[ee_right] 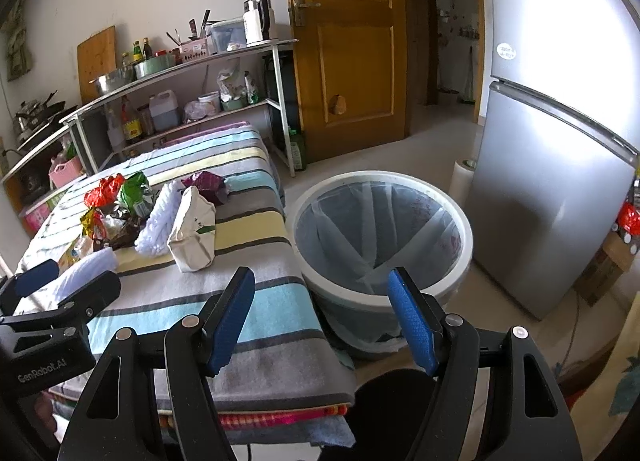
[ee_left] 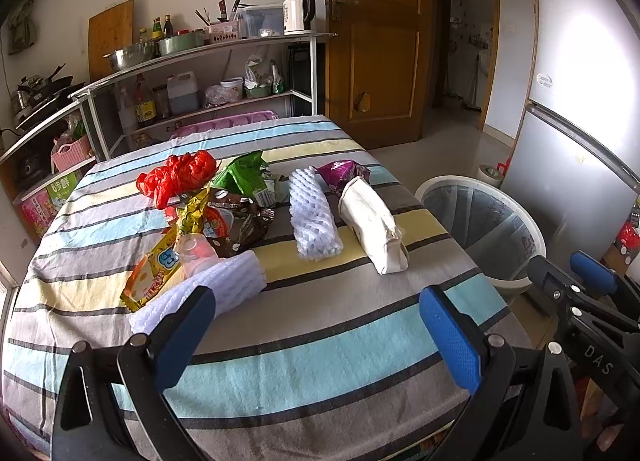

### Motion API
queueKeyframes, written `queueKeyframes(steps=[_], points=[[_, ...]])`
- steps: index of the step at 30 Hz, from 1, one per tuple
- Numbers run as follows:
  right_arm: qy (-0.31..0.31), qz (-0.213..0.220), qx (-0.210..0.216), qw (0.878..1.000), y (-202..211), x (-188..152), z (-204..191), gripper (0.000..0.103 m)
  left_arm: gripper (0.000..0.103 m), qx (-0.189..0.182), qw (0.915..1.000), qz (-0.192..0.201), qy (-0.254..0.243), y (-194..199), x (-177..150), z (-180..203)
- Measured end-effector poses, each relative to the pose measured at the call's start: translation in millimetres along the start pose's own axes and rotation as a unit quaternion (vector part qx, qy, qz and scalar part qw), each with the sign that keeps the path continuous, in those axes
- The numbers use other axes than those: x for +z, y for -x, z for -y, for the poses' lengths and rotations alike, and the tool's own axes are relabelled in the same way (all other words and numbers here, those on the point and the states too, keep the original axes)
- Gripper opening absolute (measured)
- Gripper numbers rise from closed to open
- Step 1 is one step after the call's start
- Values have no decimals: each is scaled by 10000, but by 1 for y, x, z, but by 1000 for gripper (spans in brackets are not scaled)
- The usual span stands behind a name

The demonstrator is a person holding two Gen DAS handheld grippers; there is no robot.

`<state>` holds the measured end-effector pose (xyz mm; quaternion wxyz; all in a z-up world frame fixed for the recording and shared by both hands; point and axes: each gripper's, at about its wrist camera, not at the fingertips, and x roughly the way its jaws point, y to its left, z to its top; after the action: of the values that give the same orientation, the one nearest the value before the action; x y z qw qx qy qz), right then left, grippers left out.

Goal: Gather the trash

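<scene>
Trash lies on the striped tablecloth: a red plastic bag, a green wrapper, a brown wrapper, a yellow snack packet, two white foam nets, a purple wrapper and a white paper bag. A lined white bin stands on the floor right of the table. My left gripper is open and empty above the near cloth. My right gripper is open and empty between table edge and bin.
A metal shelf with bowls, bottles and a kettle stands behind the table. A wooden door is at the back. A silver fridge stands right of the bin. A white roll sits on the floor by the fridge.
</scene>
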<state>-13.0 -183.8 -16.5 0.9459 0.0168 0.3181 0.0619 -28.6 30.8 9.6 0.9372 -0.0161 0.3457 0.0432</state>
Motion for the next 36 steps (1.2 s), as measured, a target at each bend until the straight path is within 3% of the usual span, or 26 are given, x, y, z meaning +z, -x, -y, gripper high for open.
queueKeyframes(steps=[36], points=[[18,-4,-34,10000,1,-1,-4,70,103,31,10000,-14,6,-2,-3,-1]])
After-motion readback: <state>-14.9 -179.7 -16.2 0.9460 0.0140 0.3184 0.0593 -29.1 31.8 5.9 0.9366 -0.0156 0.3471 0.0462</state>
